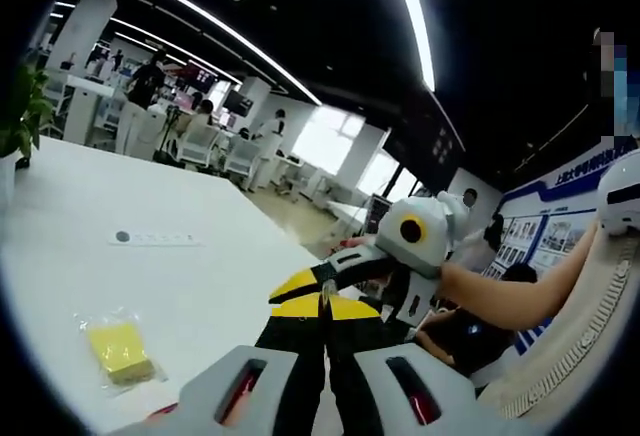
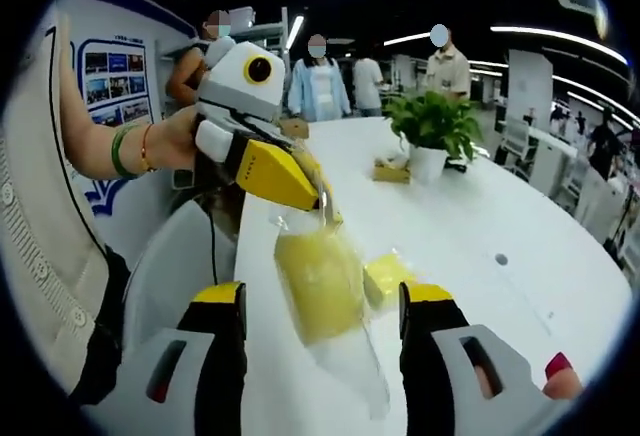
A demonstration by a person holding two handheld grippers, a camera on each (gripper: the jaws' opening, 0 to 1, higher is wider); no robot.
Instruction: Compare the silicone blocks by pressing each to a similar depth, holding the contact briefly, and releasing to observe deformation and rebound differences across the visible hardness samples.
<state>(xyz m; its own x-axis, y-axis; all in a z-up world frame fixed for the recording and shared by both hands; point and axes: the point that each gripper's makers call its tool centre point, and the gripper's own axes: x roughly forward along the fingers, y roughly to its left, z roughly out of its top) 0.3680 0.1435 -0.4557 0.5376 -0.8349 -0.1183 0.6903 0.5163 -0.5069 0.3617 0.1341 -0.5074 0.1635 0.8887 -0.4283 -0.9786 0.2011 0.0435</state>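
Note:
A yellow silicone block in a clear bag (image 2: 315, 286) hangs above the white table (image 2: 480, 206). My left gripper (image 2: 322, 206) is shut on the bag's top edge. My right gripper (image 2: 325, 301) is open, with one yellow-tipped finger (image 2: 222, 301) on each side of the hanging block, not touching it. A second yellow block (image 2: 385, 276) lies on the table behind the bag. In the left gripper view my left gripper (image 1: 322, 306) has its jaws together, and the right gripper (image 1: 345, 294) reaches in from the right. A bagged yellow block (image 1: 118, 351) lies on the table at the left.
A potted plant (image 2: 435, 126) and a small box (image 2: 392, 169) stand further along the table. A grey strip (image 1: 155, 239) lies on the tabletop. The table edge runs close on the left of the right gripper view. Several people stand beyond the table.

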